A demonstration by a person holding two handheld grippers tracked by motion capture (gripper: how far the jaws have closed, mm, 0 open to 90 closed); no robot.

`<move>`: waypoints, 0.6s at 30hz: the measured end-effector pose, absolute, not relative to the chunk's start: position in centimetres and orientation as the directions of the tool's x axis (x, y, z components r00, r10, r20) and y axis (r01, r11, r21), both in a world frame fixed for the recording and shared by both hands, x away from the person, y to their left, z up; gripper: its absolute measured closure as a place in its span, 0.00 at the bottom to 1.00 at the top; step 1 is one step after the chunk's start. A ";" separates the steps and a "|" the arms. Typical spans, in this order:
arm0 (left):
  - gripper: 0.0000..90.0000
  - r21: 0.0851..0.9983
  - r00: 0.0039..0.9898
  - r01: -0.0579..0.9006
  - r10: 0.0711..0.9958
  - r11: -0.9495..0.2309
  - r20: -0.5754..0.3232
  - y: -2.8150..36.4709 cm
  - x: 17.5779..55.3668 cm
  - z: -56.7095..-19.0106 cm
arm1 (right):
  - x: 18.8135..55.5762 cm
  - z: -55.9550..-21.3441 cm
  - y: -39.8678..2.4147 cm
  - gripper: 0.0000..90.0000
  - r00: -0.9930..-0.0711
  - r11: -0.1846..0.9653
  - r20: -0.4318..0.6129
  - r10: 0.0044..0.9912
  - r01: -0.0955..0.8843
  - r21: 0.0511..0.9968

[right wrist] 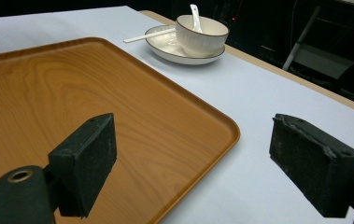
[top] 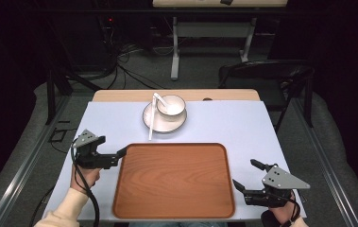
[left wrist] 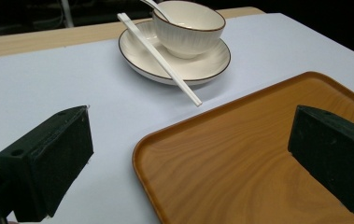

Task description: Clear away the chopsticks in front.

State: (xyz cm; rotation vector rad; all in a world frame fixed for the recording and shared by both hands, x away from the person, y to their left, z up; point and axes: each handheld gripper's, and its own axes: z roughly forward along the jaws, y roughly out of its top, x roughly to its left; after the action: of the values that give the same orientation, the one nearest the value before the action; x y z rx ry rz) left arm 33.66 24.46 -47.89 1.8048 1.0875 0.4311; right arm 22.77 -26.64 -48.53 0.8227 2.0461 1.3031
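Observation:
An empty wooden tray [top: 174,179] lies at the table's front centre. Behind it, a white bowl [top: 171,106] with a white spoon [top: 160,100] in it stands on a white plate [top: 150,118]. White chopsticks [top: 151,123] lean over the plate's left rim onto the table. My left gripper [top: 119,157] is open at the tray's far left corner. In the left gripper view, that gripper [left wrist: 188,135] has one jaw over the tray [left wrist: 240,163] and one over the table. My right gripper [top: 245,172] is open astride the tray's right edge [right wrist: 221,121], nothing between its jaws.
A pale cover [top: 242,123] spans the table, with bare wood along its far edge. A dark chair [top: 266,75] stands past the back right corner. Another table's legs [top: 174,47] and floor cables lie farther off.

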 end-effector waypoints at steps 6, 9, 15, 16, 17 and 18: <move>0.00 0.824 0.524 0.538 0.836 -0.175 -0.164 23.0 37.1 -47.3 | 22.8 -48.5 -26.6 0.16 -0.647 0.339 -0.140 0.750 0.193 0.921; 0.00 0.811 0.524 0.549 0.839 -0.200 -0.147 22.1 38.8 -47.0 | 22.9 -48.5 -26.5 0.16 -0.648 0.339 -0.139 0.749 0.194 0.921; 0.00 0.780 0.521 0.586 0.840 -0.220 -0.154 20.7 42.4 -46.6 | 22.8 -48.5 -26.6 0.16 -0.653 0.342 -0.144 0.744 0.187 0.921; 0.00 0.779 0.514 0.590 0.843 -0.213 -0.158 20.5 42.8 -46.6 | 22.8 -48.5 -26.5 0.16 -0.654 0.341 -0.143 0.743 0.187 0.921; 0.00 0.775 0.511 0.594 0.845 -0.214 -0.159 20.3 43.4 -46.5 | 22.8 -48.5 -26.5 0.16 -0.655 0.343 -0.143 0.742 0.187 0.921; 0.00 0.769 0.507 0.603 0.846 -0.213 -0.163 20.1 44.1 -46.6 | 22.8 -48.5 -26.5 0.16 -0.657 0.345 -0.145 0.740 0.186 0.920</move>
State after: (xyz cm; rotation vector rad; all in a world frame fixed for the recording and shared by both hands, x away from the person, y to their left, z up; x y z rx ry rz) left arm 44.05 20.07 -46.57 1.9244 1.1924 0.3731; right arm 22.77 -26.48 -48.54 0.8046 2.0576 1.3027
